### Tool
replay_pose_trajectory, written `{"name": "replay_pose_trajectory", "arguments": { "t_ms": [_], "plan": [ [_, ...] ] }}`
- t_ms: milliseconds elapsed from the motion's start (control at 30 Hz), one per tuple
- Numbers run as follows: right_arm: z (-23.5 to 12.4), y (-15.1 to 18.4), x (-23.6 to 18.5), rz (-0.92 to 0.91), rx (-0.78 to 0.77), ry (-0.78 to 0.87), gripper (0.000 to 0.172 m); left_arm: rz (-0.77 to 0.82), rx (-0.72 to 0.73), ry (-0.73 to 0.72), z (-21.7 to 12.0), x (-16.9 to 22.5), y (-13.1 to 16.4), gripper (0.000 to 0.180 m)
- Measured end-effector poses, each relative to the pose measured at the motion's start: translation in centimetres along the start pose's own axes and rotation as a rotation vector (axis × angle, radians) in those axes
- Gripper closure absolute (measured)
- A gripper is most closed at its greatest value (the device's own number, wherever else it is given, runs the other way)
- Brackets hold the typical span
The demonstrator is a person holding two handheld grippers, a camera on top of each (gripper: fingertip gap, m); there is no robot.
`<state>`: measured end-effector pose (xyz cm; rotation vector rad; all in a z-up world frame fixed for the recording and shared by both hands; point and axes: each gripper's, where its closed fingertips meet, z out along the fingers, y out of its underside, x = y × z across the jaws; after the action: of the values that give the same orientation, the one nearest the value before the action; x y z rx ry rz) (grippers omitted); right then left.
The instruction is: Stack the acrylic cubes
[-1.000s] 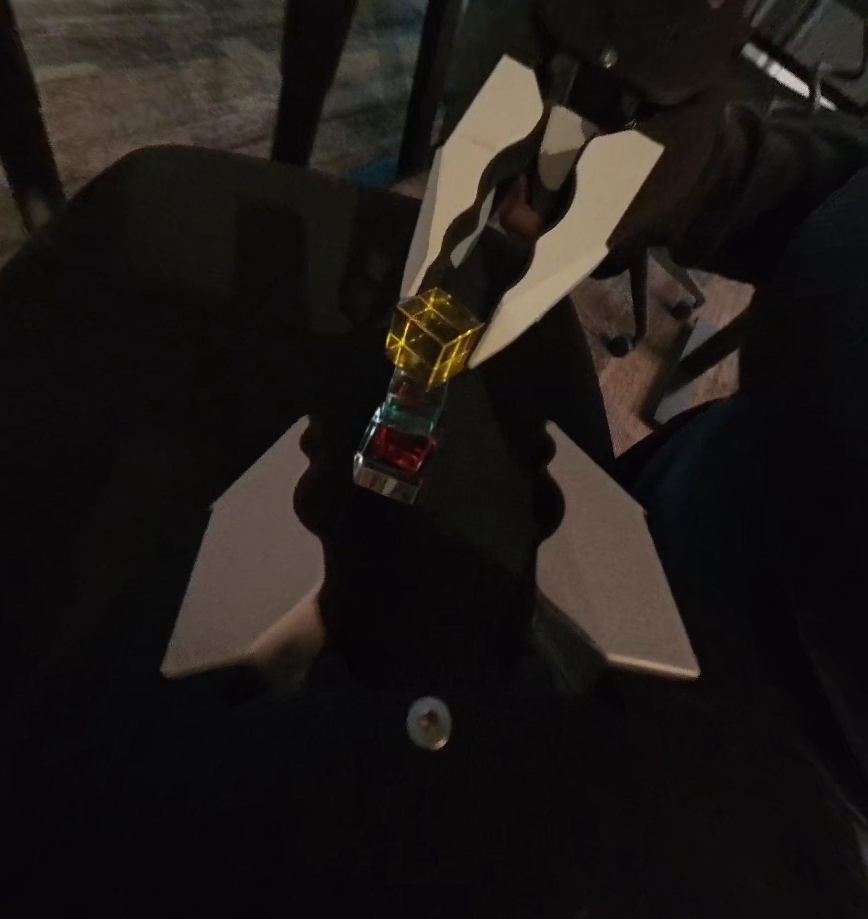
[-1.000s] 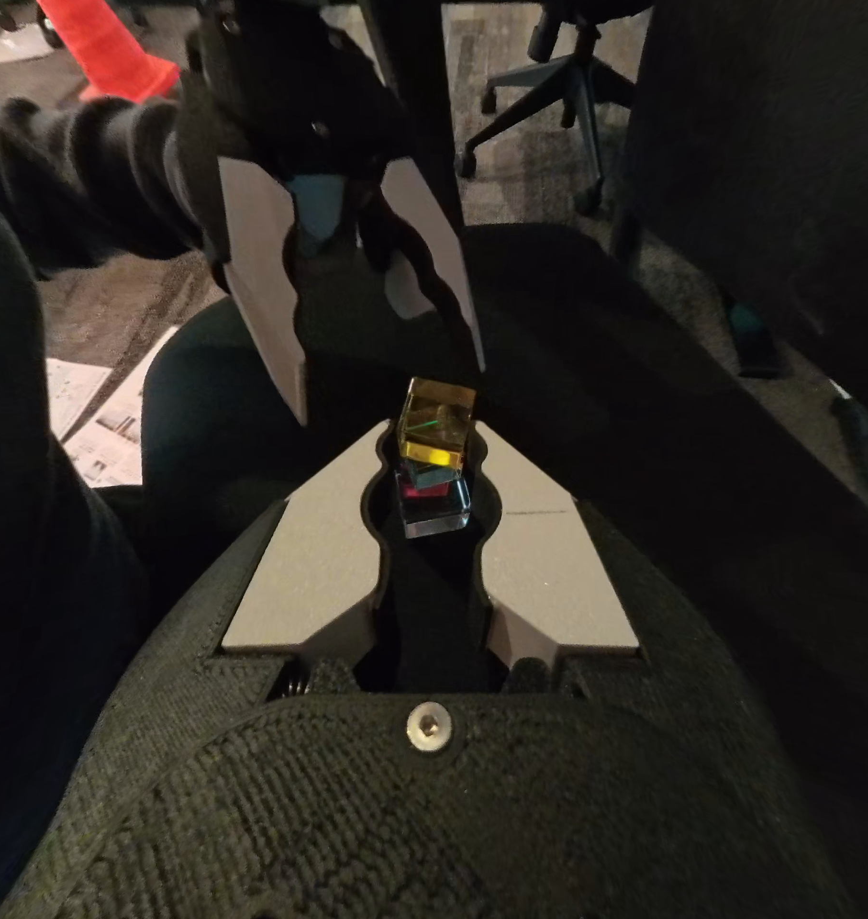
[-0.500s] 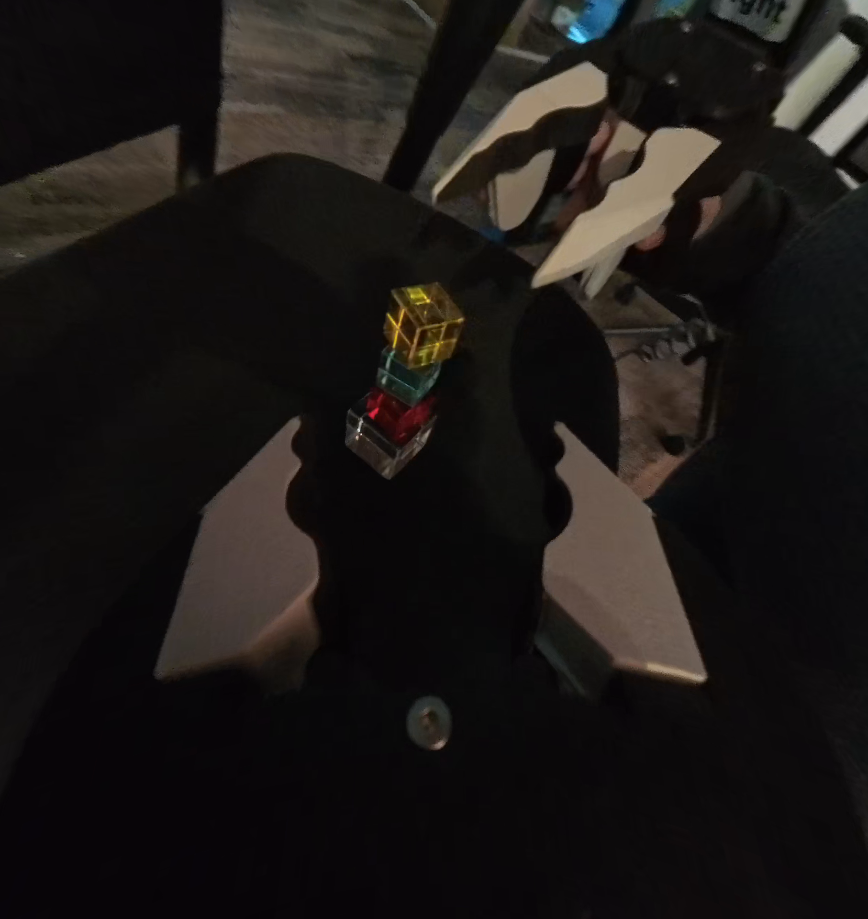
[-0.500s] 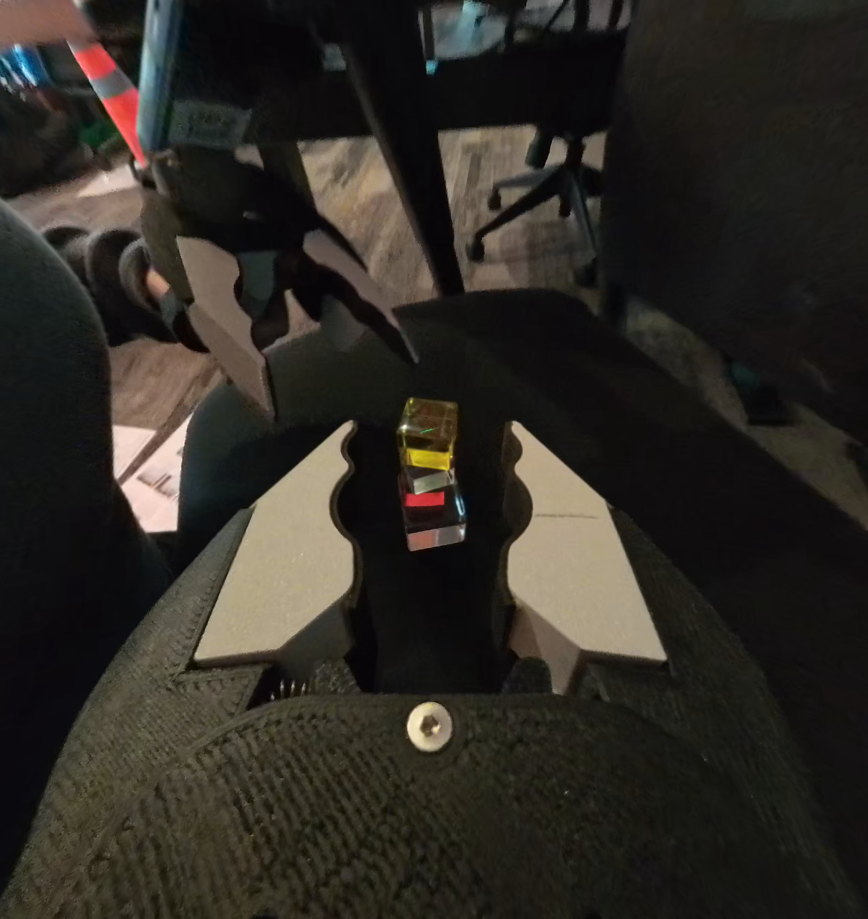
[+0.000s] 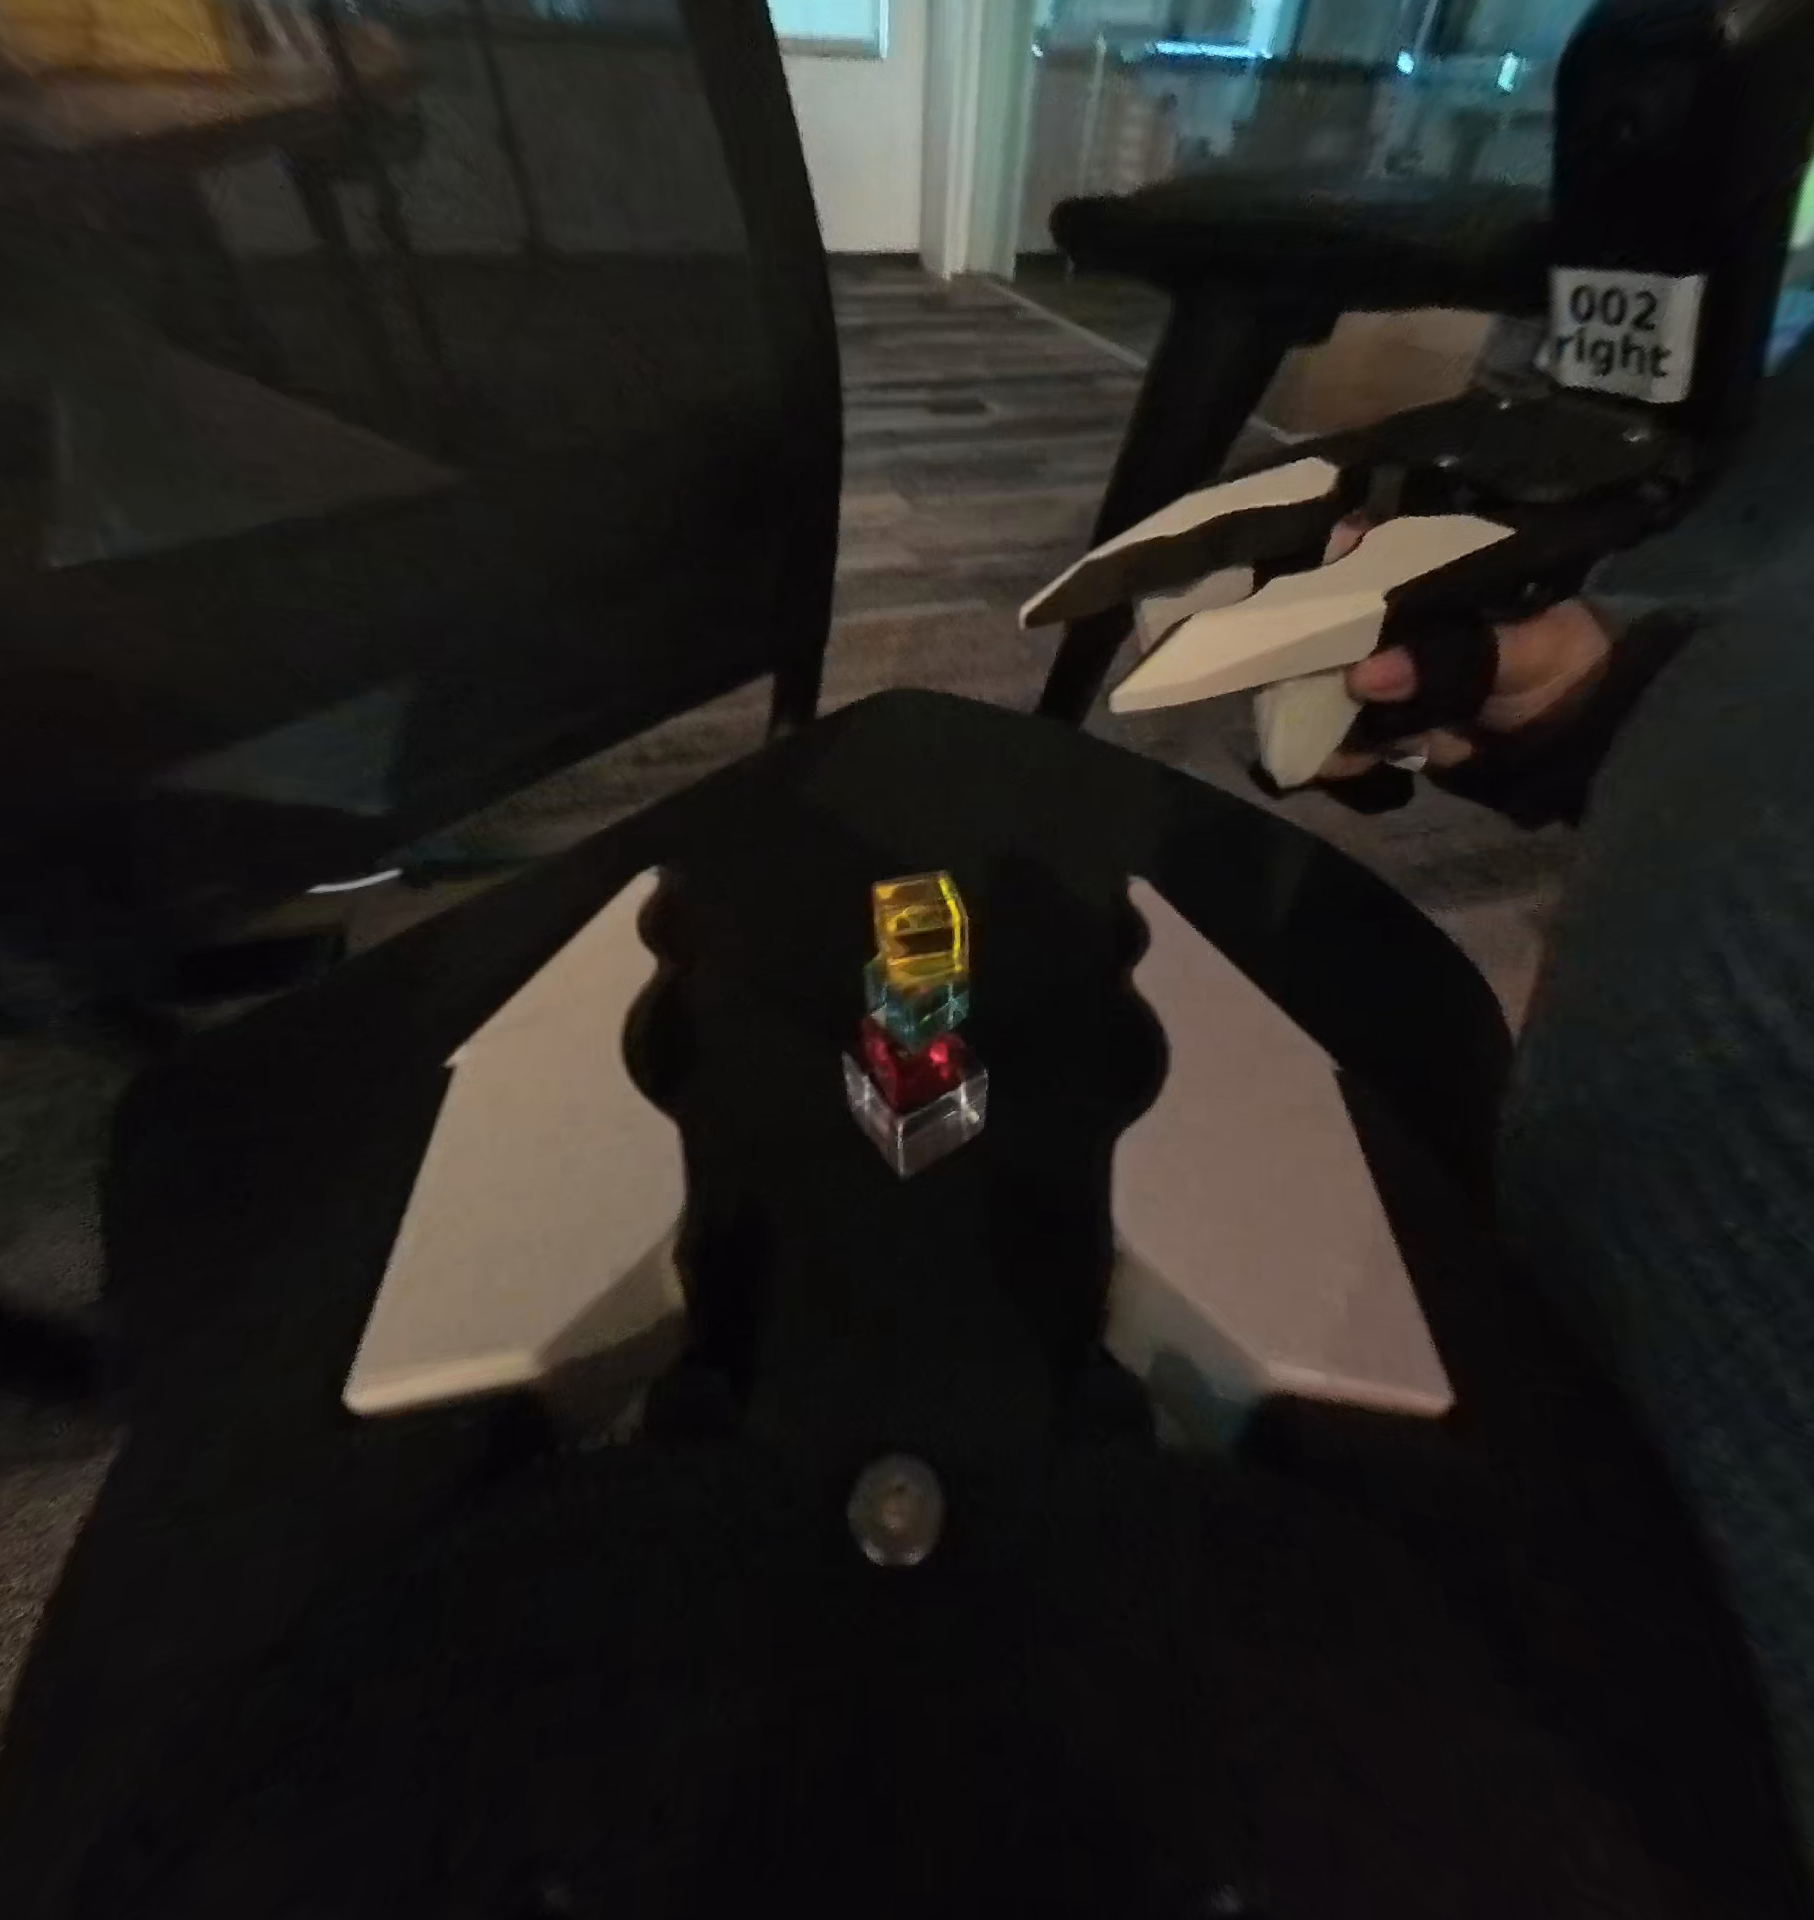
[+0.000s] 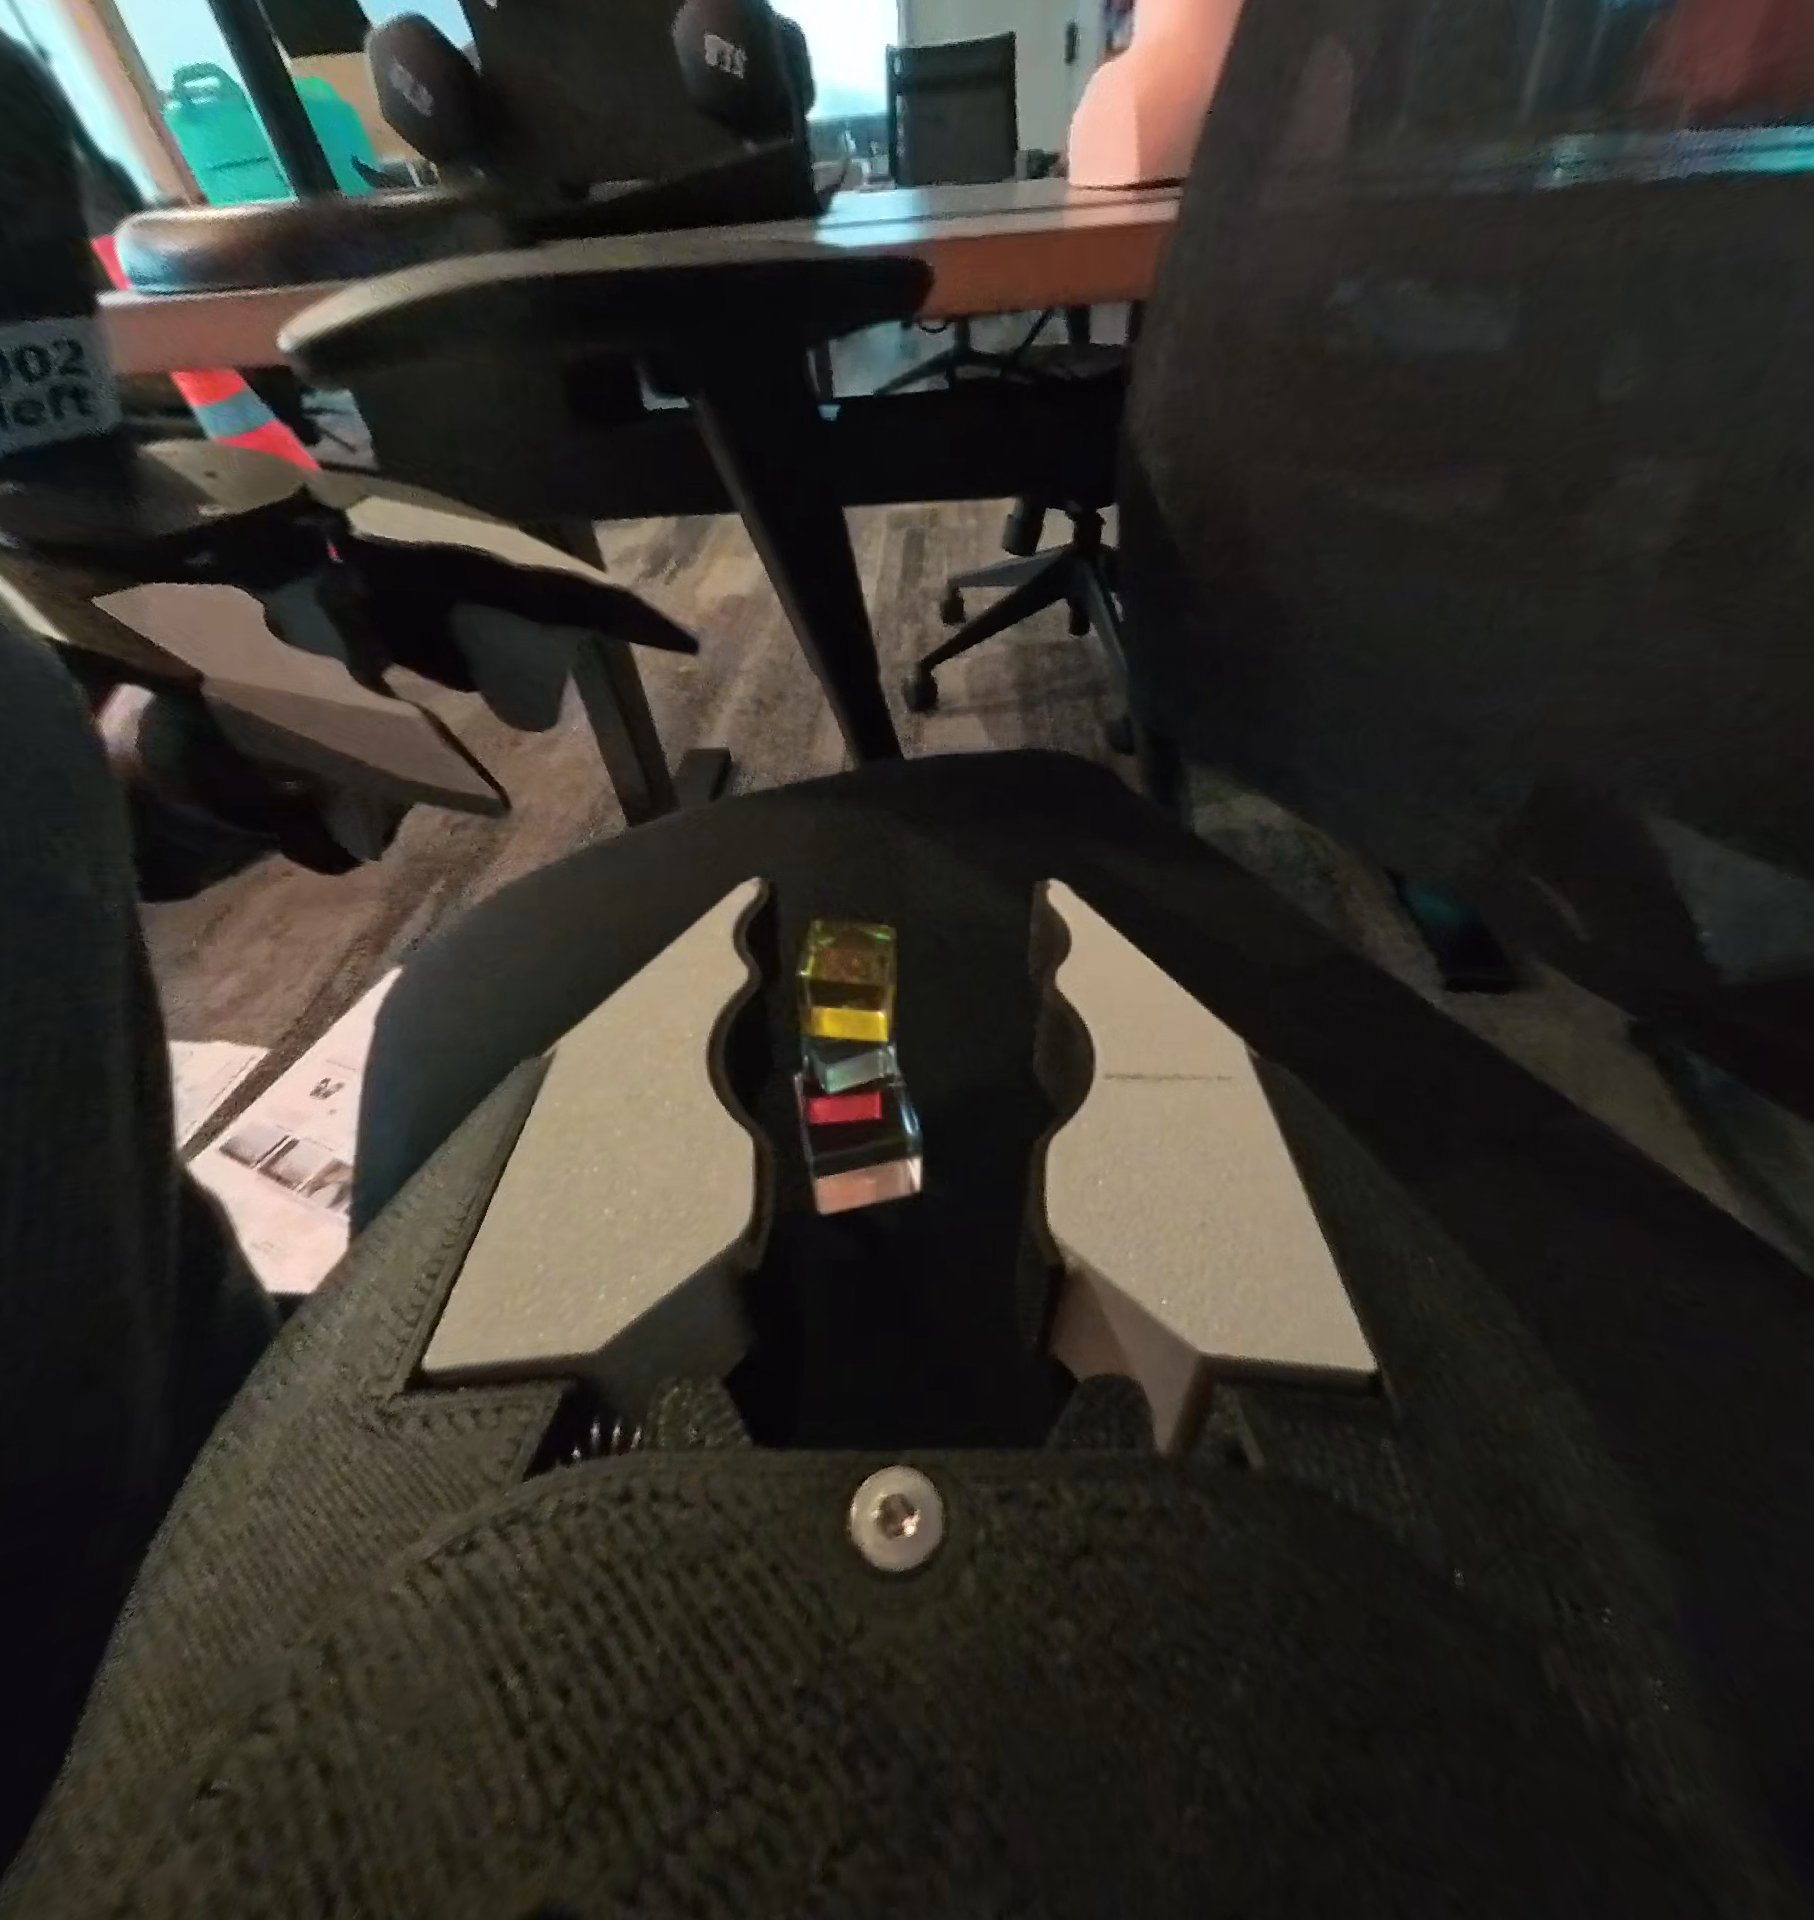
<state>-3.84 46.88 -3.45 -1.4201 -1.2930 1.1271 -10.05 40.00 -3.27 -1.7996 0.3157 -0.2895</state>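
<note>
Stacked cubes on a chair seat, a claw on either side

The cube stack (image 5: pixel 915 1023) stands on the chair seat (image 5: pixel 986 769); the left claw (image 6: pixel 581 717) and right claw (image 5: pixel 1074 649) hang apart from it, papers (image 6: pixel 269 1132) on the floor left, desk (image 6: pixel 1038 249) behind.

A black chair seat (image 5: pixel 986 790) carried a small stack of cubes (image 5: pixel 915 1023), clear at the base (then red, teal, yellow on top), which stood between the left claw's (image 5: pixel 892 904) spread fingers, touching neither.
</note>
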Motion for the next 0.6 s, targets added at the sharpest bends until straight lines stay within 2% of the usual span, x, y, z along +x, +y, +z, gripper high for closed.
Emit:
{"name": "replay_pose_trajectory", "arguments": {
  "t_ms": [200, 333, 500, 600],
  "plan": [
    [2.2, -2.1, -2.8, -0.067, -0.01, -0.011, 0.123, -0.044, 0.106, -0.231, -8.6, -2.8, 0.4, 0.102],
    [4.1, -3.9, -4.5, -0.139, 0.018, 0.074, 0.123, -0.078, 0.204, -0.377, -14.9, -5.5, 1.2, 0.101],
    [6.7, -7.5, -8.0, -0.141, 0.137, 0.164, 0.123, -0.112, 0.215, -0.458, -21.4, -8.8, 3.0, 0.098],
    [8.4, -9.1, -10.7, -0.201, 0.184, 0.194, 0.122, -0.152, 0.221, -0.503, -24.7, -10.9, 5.0, 0.098]
  ]
}}
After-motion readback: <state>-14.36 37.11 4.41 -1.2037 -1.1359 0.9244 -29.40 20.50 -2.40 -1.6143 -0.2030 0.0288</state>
